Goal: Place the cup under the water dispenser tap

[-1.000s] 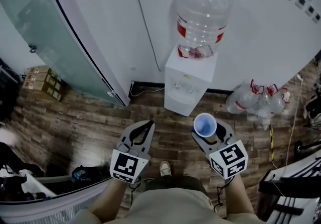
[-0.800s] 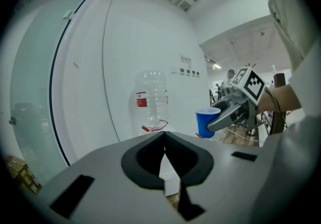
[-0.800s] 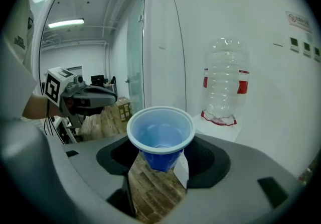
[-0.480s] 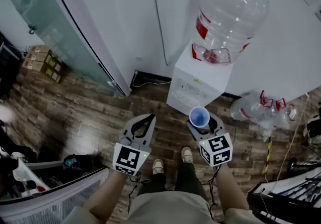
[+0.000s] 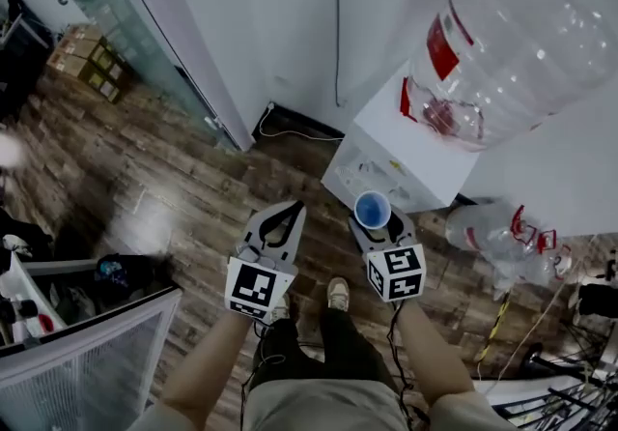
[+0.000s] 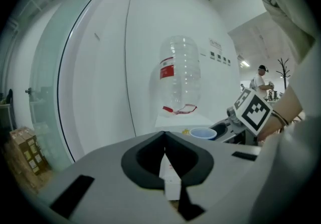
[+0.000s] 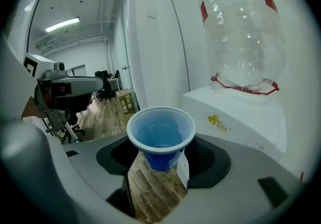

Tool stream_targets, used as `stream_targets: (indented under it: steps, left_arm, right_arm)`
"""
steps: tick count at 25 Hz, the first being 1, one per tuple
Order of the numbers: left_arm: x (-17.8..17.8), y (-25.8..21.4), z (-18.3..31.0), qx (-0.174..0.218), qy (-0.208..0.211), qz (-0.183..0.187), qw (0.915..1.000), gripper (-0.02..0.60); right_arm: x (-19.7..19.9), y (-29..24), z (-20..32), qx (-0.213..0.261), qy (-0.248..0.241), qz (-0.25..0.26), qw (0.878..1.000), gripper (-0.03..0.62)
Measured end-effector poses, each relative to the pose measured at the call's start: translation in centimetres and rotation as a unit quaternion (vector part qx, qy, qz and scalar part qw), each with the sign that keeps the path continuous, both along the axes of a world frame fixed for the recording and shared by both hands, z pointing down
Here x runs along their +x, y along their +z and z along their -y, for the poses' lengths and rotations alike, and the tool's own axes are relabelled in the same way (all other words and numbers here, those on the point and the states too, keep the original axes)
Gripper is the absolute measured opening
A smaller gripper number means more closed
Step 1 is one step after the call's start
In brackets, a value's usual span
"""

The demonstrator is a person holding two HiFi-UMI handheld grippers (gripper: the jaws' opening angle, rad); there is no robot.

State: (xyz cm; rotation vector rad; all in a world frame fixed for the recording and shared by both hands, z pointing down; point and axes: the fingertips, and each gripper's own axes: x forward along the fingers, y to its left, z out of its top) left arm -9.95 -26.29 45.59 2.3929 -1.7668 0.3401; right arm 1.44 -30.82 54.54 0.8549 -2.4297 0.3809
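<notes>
The right claw (image 5: 373, 223) grips a blue cup (image 7: 161, 135) by its sides, jaws standing wide around it, and the cup is upright with its mouth open upward. The cup hangs over the wooden floor (image 5: 174, 197), just on the near side of the white water dispenser (image 5: 406, 163), which carries a clear bottle (image 5: 512, 43). To the left, the left claw (image 5: 286, 218) is pinched closed on nothing.
</notes>
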Motion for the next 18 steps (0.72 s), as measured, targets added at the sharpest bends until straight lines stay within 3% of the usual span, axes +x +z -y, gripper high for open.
stream_targets:
  steps: [8, 12, 18]
  left_arm:
    - [0.1, 8.7, 3.1, -0.034, -0.017, 0.004, 0.9993, 0.006]
    - [0.0, 12.8, 4.7, -0.05, -0.017, 0.001, 0.9986, 0.006]
    - [0.0, 18.6, 6.5, -0.069, -0.017, -0.012, 0.9974, 0.006]
  right_arm:
    - [-1.6, 9.3, 3.3, -0.019, -0.027, -0.022, 0.999, 0.289]
    - [-1.9, 13.6, 4.4, -0.037, -0.011, -0.023, 0.999, 0.29]
    - [-2.0, 18.9, 7.0, -0.025, 0.026, -0.031, 0.999, 0.291]
